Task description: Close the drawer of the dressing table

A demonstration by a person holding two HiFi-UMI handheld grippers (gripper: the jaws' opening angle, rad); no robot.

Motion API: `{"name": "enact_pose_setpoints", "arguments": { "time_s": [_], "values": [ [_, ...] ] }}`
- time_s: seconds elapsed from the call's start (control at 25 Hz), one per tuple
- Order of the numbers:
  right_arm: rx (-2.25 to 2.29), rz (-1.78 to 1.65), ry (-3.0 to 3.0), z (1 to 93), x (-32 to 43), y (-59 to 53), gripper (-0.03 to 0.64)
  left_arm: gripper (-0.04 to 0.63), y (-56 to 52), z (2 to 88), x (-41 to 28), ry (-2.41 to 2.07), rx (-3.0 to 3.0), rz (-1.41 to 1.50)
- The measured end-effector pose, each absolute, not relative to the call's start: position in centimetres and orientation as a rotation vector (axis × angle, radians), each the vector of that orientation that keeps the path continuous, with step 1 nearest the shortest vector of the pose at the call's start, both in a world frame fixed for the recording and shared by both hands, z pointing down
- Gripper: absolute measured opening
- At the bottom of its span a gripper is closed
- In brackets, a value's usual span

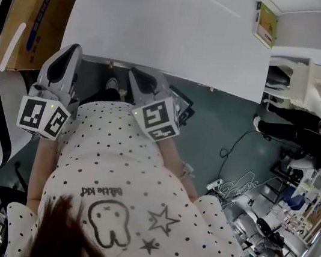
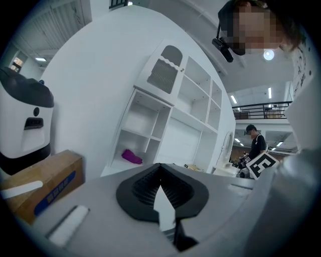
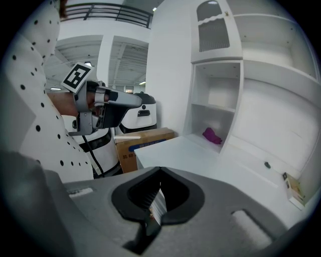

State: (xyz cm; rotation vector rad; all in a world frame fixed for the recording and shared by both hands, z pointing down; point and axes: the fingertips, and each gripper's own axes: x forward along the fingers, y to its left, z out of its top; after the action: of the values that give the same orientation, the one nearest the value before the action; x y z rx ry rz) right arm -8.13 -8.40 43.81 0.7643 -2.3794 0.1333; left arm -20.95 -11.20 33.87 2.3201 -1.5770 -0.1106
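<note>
The dressing table (image 1: 165,28) lies just ahead of our fingertips, yet we see no open drawer along its near edge. Our left gripper (image 1: 71,52) and right gripper (image 1: 138,77) are clenched, empty. Pushed blind, they could skid off the drawer front.

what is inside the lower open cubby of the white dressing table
A small purple object lies on the floor of the cubby; what it is can't be told. The corner behind the cubby's near side panel is hidden.
</note>
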Motion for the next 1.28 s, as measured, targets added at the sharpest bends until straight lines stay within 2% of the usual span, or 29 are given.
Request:
{"name": "enact_pose_setpoints", "arguments": {
  "time_s": [0.56, 1.28],
  "values": [
    [0.729, 0.154, -2.404, 44.6, -8.0, -7.1, 0.000, -0.003, -10.0, 35.1, -19.9, -1.553, 2.313, -0.030],
    [0.561, 0.150, -2.401, 45.7, -11.2, -5.9, 0.002, -0.005, -9.1, 36.4, -21.7, -1.567, 2.264, 0.019]
  ]
}}
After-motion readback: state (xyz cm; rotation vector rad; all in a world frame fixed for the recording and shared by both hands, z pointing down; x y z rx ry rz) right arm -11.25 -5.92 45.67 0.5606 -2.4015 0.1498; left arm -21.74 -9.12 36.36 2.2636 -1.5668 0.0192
